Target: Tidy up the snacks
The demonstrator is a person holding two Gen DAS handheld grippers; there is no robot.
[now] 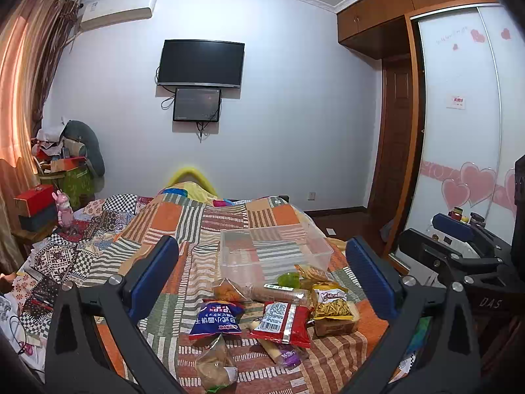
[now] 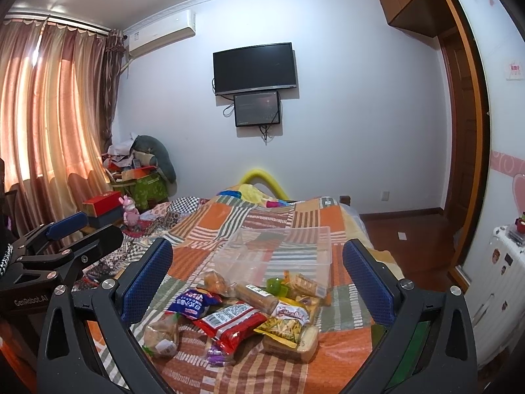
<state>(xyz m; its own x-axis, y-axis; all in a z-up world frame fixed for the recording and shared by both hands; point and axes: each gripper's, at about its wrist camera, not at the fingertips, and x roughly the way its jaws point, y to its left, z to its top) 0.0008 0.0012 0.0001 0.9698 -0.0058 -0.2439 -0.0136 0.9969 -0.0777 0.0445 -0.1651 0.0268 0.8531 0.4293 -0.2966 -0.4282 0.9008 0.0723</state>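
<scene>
- Clear, glossy plastic bin (image 1: 275, 249) before me.
- Shiny foil-like red packet (image 1: 282, 323).
- Matt woven cloth bedspread (image 1: 183, 229).
- My left gripper (image 1: 262, 282): matt black frame, textured blue pads (image 1: 369, 275).

Home bedroom. Bed (image 1: 183, 229) w/ patchwork striped bedspread fills the middle; wall-mounted TV (image 1: 200, 63) opposite, smaller screen (image 1: 197, 104) just below it w/ cables hanging. Split AC unit (image 1: 118, 10) high on wall next to pink-brown curtains (image 2: 55, 108) over a lit window. Wood wardrobe w/ sliding door (image 1: 459, 124) w/ heart decals at right, cupboards above. Clutter pile of boxes & bags (image 1: 65, 161) in the corner by the curtains; pink bunny figure (image 2: 130, 216) beside bed.
</scene>
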